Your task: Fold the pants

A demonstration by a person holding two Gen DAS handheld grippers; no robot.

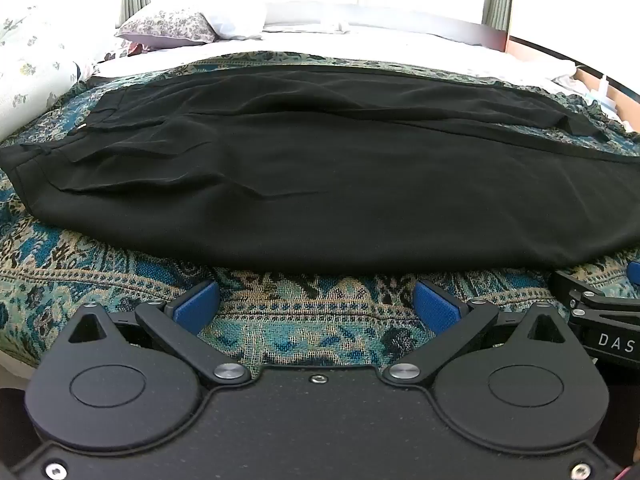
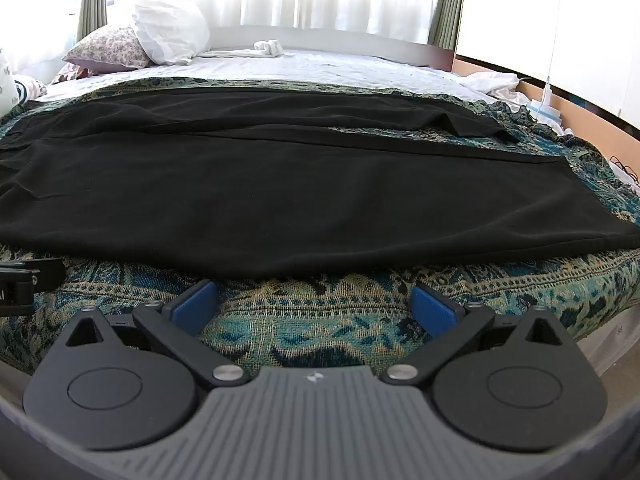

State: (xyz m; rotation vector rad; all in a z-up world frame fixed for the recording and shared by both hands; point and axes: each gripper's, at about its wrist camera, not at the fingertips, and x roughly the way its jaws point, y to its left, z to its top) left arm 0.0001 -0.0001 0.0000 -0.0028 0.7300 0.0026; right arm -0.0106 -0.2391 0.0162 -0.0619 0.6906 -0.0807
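Observation:
Black pants lie spread flat across a blue-and-tan patterned bedspread, waistband to the left and leg ends to the right. The two legs lie side by side, the far one partly folded at its hem. My left gripper hovers just short of the near edge of the pants, jaws wide open and nothing between the blue pads. In the right wrist view the same pants fill the middle. There, my right gripper is also wide open over the bedspread, close to the near leg's edge.
Each gripper shows at the edge of the other's view: the right one, the left one. Pillows and a white sheet lie beyond the pants. A wooden bed frame runs along the right. Curtains hang behind.

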